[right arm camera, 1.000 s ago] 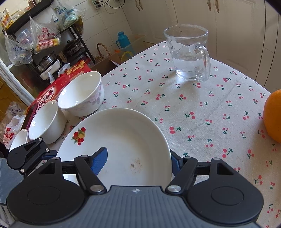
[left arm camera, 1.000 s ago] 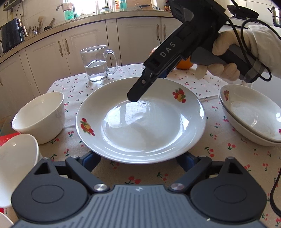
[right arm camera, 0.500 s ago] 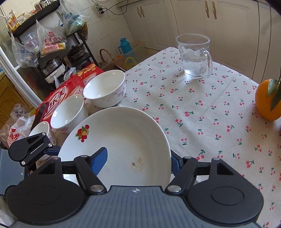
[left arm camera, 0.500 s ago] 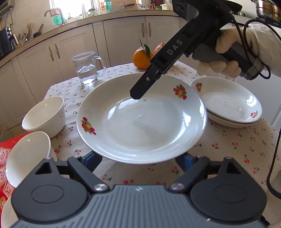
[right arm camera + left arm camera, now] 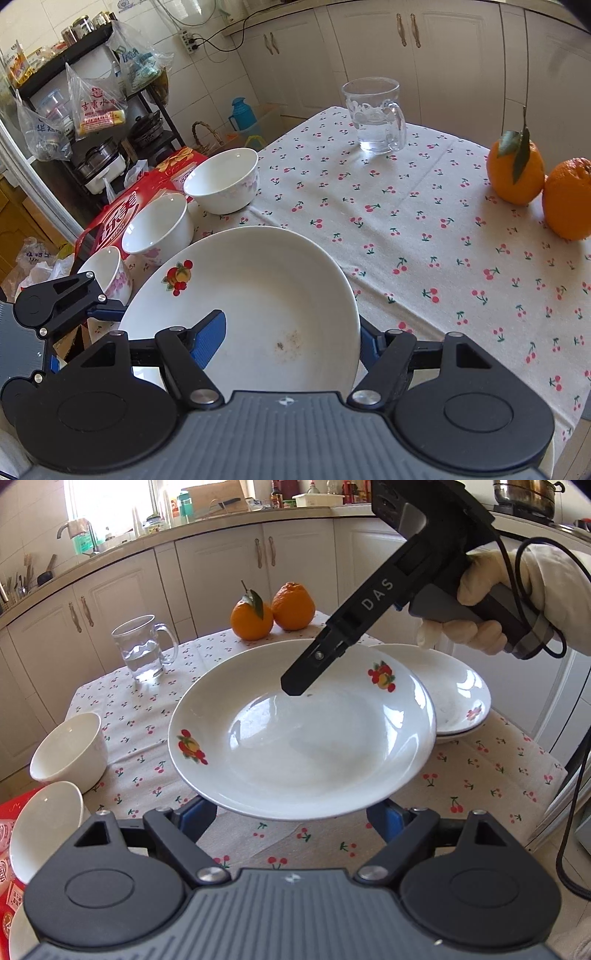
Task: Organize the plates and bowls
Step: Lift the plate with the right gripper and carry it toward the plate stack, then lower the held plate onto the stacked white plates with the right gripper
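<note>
— Left view?
— The plate [image 5: 303, 746] hangs at centre, above the counter [image 5: 461, 775]. The left tongs [image 5: 291, 812] at 6 o'clock gape and have just been closing. The rim lies over them, not between the pads. The right tongs [image 5: 297, 685] come in from 1 o'clock and pinch the far rim.
— Right view?
— The right tongs clamp its rim at 6. The bowls [image 5: 221, 181] sit at 10.

— Where does your left wrist camera look from?

— From just behind your left gripper [image 5: 291, 812], angled down, close over the fruit-print plate [image 5: 303, 734], facing the cabinets and your gloved right hand [image 5: 480, 605].

— And your right one?

— From behind your right gripper [image 5: 288, 336], facing the storage rack [image 5: 92, 110]. Both views share the plate [image 5: 258, 306], the glass mug [image 5: 142, 648] [image 5: 375, 114] and the oranges [image 5: 273, 611] [image 5: 515, 171].
</note>
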Demonstrator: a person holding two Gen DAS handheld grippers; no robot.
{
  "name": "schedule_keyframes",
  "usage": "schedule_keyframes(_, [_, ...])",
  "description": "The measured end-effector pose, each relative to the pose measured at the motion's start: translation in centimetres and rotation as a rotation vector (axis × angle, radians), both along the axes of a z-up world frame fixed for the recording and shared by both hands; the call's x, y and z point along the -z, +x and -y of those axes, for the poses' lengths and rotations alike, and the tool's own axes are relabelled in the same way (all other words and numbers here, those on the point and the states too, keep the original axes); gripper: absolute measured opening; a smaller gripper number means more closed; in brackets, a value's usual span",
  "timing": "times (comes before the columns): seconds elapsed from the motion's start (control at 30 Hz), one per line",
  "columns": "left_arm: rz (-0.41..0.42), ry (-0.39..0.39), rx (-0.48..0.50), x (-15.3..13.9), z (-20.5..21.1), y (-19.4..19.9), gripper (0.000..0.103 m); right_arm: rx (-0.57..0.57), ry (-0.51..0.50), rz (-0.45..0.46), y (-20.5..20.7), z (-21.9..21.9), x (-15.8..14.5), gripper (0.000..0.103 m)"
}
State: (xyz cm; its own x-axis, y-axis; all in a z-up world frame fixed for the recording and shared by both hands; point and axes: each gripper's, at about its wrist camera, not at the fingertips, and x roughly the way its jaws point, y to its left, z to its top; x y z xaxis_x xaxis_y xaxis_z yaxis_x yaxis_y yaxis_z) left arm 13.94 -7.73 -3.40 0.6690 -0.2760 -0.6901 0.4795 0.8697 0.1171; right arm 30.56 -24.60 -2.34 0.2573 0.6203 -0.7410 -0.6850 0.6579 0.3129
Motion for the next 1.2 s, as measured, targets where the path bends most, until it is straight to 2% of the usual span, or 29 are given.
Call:
schedule_keyframes(0.53, [-0.009, 0.008, 0.18, 0.6, 5.3, 1.4, 0.088, 0.194, 0.015, 0.008, -2.5, 8.5, 0.7, 0.078])
schedule_keyframes(0.83, [-0.018, 0.008, 0.221, 1.0, 7.2, 2.2, 0.088, 0.276, 0.025, 0.003, -2.8, 11.5, 1.6, 0.078])
schedule_keyframes(1.2, [-0.011, 0.032, 0.254, 1.3, 8.4, 2.8, 0.088, 0.316, 0.042, -0.001, -3.0, 13.2, 2.2, 0.078])
